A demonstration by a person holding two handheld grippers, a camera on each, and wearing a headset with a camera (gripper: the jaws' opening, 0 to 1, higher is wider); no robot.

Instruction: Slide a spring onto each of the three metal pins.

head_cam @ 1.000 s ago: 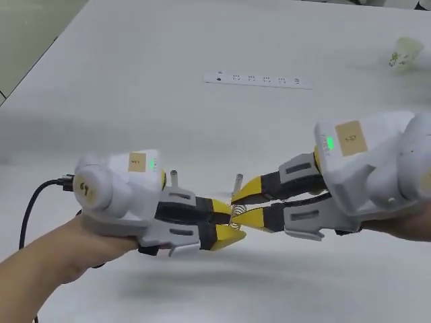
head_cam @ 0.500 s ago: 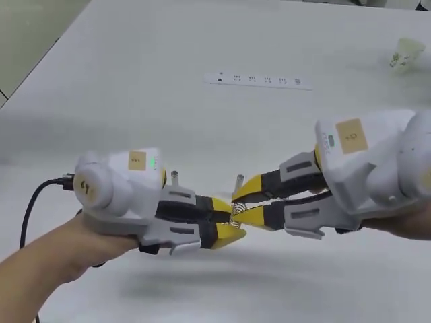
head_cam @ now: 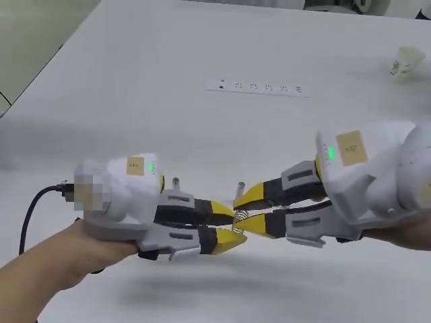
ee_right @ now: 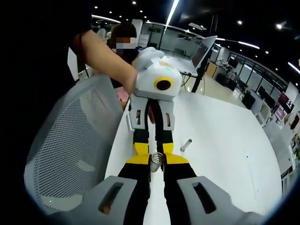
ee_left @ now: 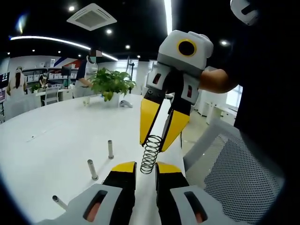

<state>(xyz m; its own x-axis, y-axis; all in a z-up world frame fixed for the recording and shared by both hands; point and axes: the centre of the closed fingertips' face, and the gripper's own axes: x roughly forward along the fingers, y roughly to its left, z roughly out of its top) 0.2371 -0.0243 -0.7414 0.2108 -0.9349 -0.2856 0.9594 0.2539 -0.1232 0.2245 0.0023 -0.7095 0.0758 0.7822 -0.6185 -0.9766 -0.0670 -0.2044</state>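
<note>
A small steel spring (head_cam: 239, 217) is pinched between my two grippers, which meet tip to tip just above the white table. In the left gripper view the spring (ee_left: 150, 153) rises from my left gripper (ee_left: 146, 168), shut on its lower end, to the right gripper (ee_left: 157, 140), shut on its upper end. The right gripper view has the spring (ee_right: 156, 162) between the yellow tips of my right gripper (ee_right: 157, 160). Three bare metal pins stand upright on the table, the far pin (ee_left: 110, 149), the middle pin (ee_left: 92, 169) and the near pin (ee_left: 58, 202), left of the spring.
A white power strip (head_cam: 254, 87) lies across the far middle of the table (head_cam: 135, 101). A small plastic cup (head_cam: 404, 59) stands at the far right. A black cable (head_cam: 37, 202) trails from the left gripper. A mesh office chair (ee_right: 70, 140) sits beside the table edge.
The grippers keep the same tip-to-tip pose with the spring between them. Only the head camera has shifted a little.
</note>
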